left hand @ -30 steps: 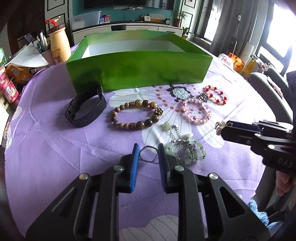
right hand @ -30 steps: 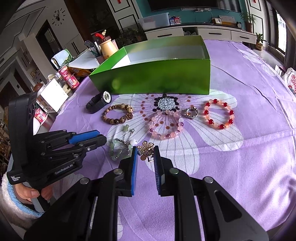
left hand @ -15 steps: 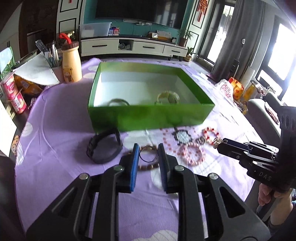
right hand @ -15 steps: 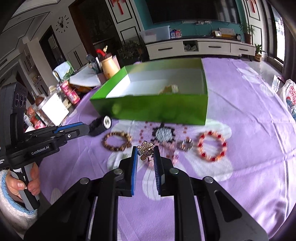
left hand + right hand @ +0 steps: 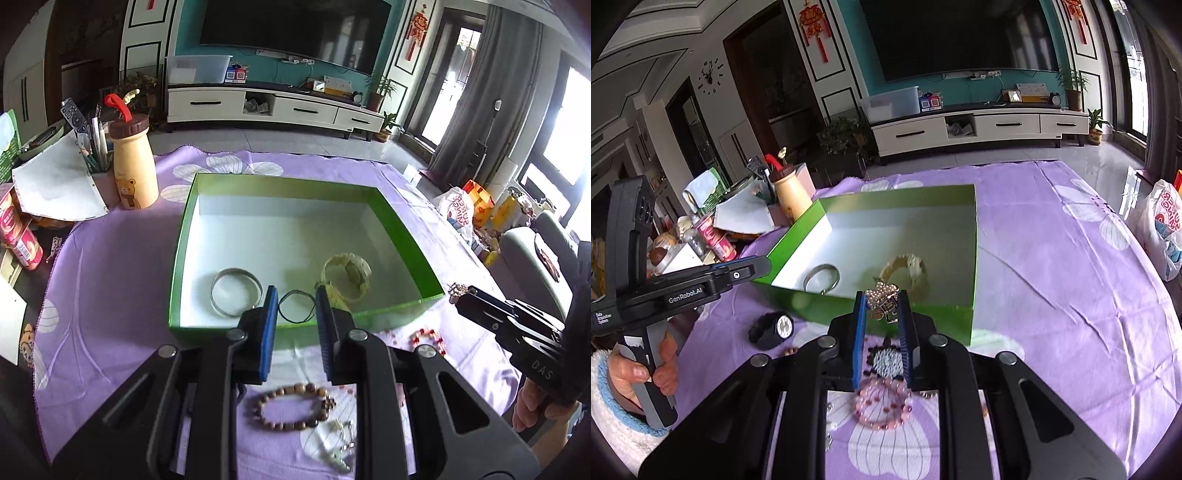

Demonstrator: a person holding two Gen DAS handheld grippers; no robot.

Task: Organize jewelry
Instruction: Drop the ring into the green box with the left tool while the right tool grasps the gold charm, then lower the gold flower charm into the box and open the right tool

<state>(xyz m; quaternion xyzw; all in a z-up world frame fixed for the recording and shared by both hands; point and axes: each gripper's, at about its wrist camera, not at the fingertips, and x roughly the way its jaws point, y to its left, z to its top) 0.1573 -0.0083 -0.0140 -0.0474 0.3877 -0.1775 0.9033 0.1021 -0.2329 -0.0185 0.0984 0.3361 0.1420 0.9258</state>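
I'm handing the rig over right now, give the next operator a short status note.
Left gripper: shut on a thin black ring.
Right gripper: shut on a pearl brooch.
Both are poised at the near wall of the green box.
Done: silver bangle and cream watch lie inside.
Left: drop both pieces in, then box the wooden bead bracelet, pink bead bracelet, red bead bracelet, black watch.

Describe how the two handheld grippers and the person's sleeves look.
Both grippers, left and right, are black plastic with silver screws and blue finger pads. White lettering marks their sides. A fuzzy white sleeve with a blue cuff covers the left wrist.
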